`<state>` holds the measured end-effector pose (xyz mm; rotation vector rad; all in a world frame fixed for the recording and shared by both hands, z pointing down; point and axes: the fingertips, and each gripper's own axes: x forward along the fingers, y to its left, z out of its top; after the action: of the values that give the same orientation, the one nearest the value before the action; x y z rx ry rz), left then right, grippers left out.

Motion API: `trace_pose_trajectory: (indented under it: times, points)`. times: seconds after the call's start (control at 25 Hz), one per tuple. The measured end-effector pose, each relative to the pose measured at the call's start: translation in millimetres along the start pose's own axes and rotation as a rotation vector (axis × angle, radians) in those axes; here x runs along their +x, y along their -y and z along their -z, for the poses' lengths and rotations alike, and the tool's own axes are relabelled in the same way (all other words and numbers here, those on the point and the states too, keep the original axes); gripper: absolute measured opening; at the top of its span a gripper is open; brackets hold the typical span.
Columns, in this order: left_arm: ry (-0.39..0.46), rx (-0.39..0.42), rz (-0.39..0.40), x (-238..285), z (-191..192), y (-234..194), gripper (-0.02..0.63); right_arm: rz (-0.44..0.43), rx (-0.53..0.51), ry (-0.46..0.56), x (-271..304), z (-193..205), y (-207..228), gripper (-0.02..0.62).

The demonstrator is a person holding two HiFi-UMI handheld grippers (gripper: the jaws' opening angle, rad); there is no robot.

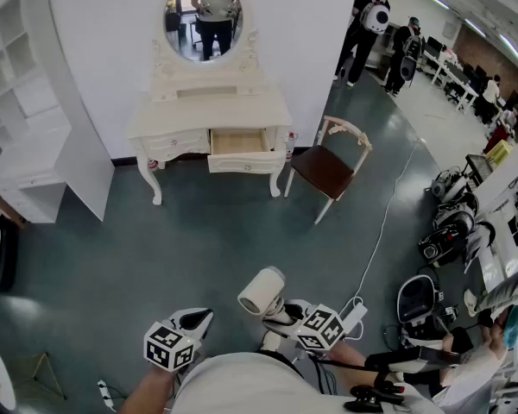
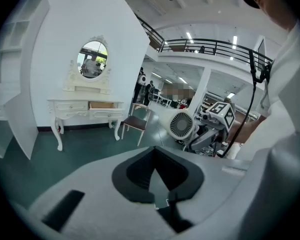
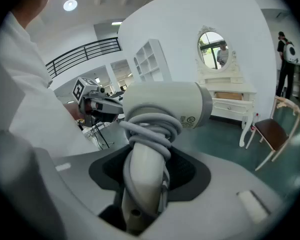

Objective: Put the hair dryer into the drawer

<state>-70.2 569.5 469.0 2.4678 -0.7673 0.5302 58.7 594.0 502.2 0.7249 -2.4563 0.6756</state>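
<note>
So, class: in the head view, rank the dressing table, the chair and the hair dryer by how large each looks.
1. dressing table
2. chair
3. hair dryer, smallest even though it is nearest the camera, which enlarges it.

A white worktop (image 1: 209,110) stands against the far wall, with an oval mirror (image 1: 204,7) above it. Just to its right a wooden chair (image 1: 328,169) with a dark seat sits at an angle. A white shelf unit (image 1: 30,102) fills the far left. A white cable (image 1: 384,222) trails across the teal floor (image 1: 155,248) on the right. People (image 1: 367,24) stand far right.
</note>
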Motion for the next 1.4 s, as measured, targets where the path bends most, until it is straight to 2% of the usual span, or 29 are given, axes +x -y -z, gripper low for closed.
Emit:
trace_pose_trajectory:
  times: [0.2, 0.44, 0.6, 0.76, 0.88, 1.0, 1.2, 1.4]
  points:
    - [0.024, -0.04, -0.038, -82.0, 47.2, -36.6, 0.002, -0.02, -0.015, -0.014, 56.3, -10.6, -70.6, 0.212]
    - [0.028, -0.068, -0.057, -145.5, 97.0, -58.1, 0.002, -0.02, 0.019, -0.013, 100.9, -6.1, -126.7, 0.212]
    - [0.015, -0.082, -0.047, -166.5, 115.8, -65.8, 0.0, -0.002, 0.028, -0.029, 110.6, -4.4, -147.6, 0.212]
    - [-0.003, -0.095, -0.019, -164.0, 120.6, -69.4, 0.002, 0.022, 0.027, -0.046, 105.5, -6.1, -154.8, 0.212]
    - [-0.006, -0.09, 0.015, -146.3, 112.6, -70.6, 0.002, 0.038, 0.035, -0.057, 101.8, -4.8, -145.3, 0.212]
    - [0.002, -0.066, 0.037, -118.3, 89.0, -80.0, 0.0, 0.051, 0.042, -0.059, 103.5, -9.6, -114.3, 0.212]
    - [-0.006, -0.049, 0.018, -83.5, 45.0, -108.7, 0.0, 0.038, 0.016, -0.056, 117.4, -36.8, -54.1, 0.212]
    - [-0.033, 0.0, -0.009, -39.3, -10.5, -133.3, 0.002, 0.02, -0.013, -0.019, 120.2, -78.8, 12.5, 0.212]
